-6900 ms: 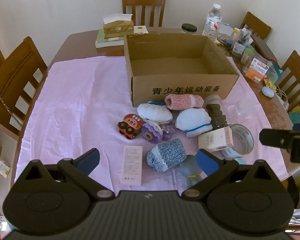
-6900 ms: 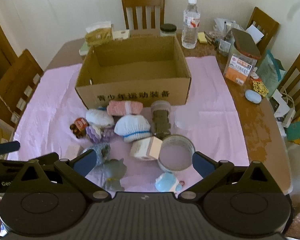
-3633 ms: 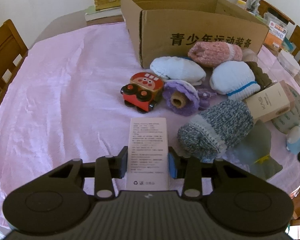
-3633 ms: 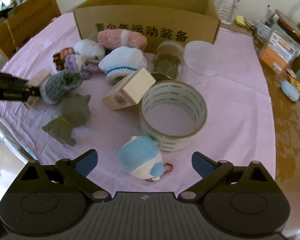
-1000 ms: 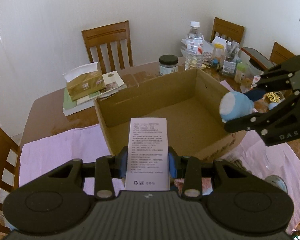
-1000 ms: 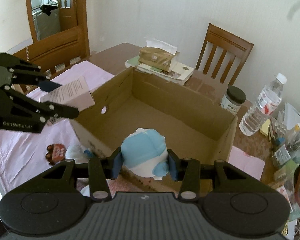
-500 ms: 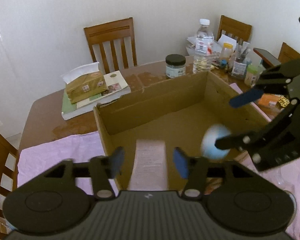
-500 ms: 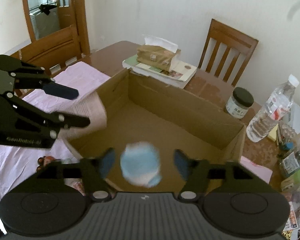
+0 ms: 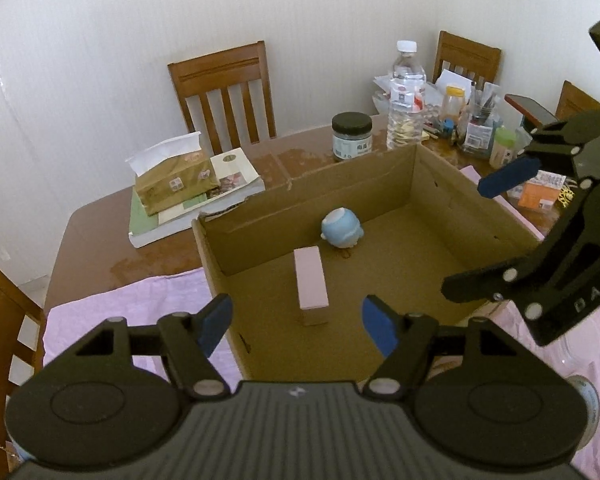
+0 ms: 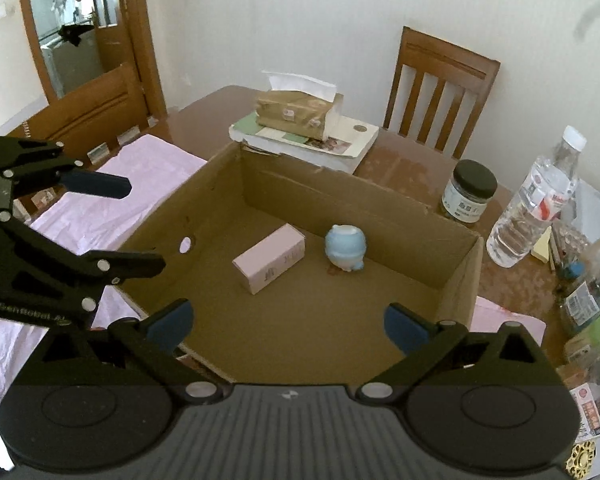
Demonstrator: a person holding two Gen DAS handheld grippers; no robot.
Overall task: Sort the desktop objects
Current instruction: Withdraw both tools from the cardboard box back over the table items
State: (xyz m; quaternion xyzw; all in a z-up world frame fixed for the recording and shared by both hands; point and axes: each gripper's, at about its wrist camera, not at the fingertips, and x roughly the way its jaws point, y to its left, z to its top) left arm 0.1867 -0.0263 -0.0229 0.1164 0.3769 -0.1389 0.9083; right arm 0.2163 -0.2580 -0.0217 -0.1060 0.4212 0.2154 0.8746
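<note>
An open cardboard box (image 9: 436, 168) (image 10: 456, 280) stands on the pink cloth. Inside it lie a small pink carton (image 9: 310, 280) (image 10: 270, 258) and a round blue and white toy (image 9: 342, 228) (image 10: 346, 248) near the far wall. My left gripper (image 9: 296, 322) is open and empty above the box's near left edge; it also shows in the right wrist view (image 10: 140, 224). My right gripper (image 10: 288, 322) is open and empty above the box's near side; it shows at the right of the left wrist view (image 9: 476, 236).
A tissue pack (image 9: 172, 178) on books (image 9: 220, 194), a dark-lidded jar (image 9: 352, 134) and a water bottle (image 9: 406, 96) stand behind the box. Cluttered bottles and pens (image 9: 476, 128) sit at the far right. Wooden chairs (image 9: 224, 92) ring the table.
Both grippers opened above the box. The pink carton dropped from the left gripper and the blue toy from the right; both now rest on the box floor.
</note>
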